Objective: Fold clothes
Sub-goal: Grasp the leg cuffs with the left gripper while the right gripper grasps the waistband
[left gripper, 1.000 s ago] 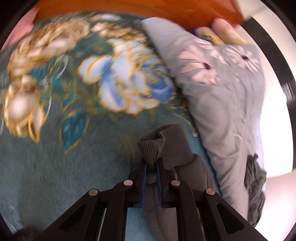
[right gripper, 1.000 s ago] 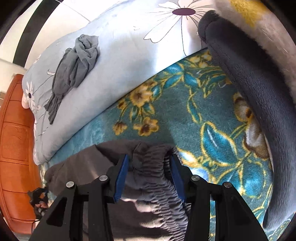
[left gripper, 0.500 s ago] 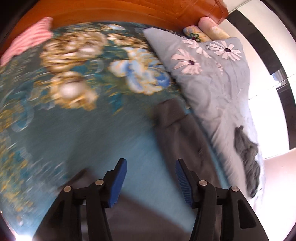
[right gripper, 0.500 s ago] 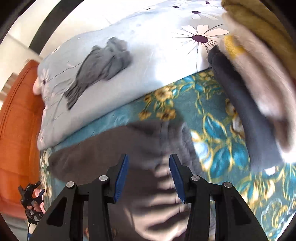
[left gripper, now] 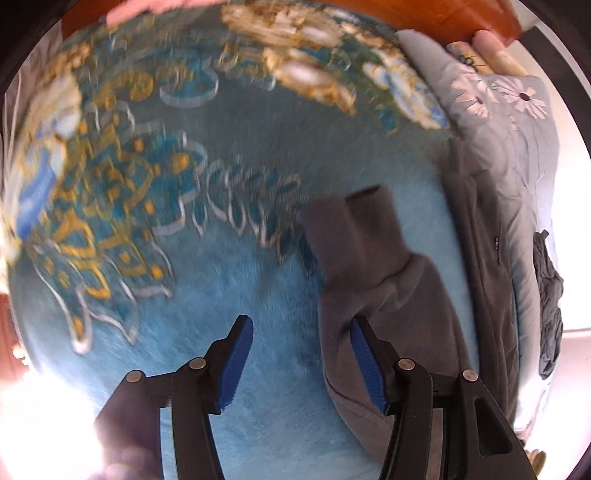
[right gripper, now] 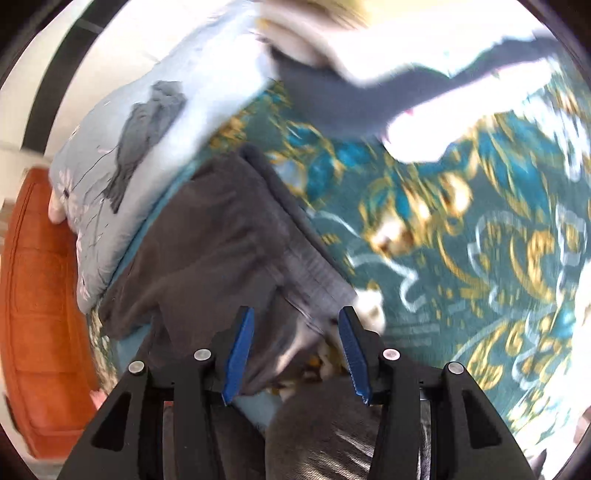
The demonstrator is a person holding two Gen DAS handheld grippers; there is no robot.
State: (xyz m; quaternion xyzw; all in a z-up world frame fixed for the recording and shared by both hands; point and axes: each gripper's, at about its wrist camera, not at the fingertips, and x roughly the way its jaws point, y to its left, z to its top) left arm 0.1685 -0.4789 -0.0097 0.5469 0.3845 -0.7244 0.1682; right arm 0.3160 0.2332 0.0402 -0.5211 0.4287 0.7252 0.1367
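One pair of grey trousers [left gripper: 413, 295] lay on one teal blanket [left gripper: 229, 280]. One pale quilt [left gripper: 524, 155] held one small grey garment [left gripper: 550, 295]. Two rolled pillows [left gripper: 491, 51] sat by one wooden headboard [left gripper: 424, 14]. One pink cloth [left gripper: 147, 9] showed at the far edge. One pile of fleece throws [right gripper: 332, 62] appeared (layers too blurred to count). Two grippers: left [left gripper: 301, 363], right [right gripper: 295, 354], each with two blue pads.
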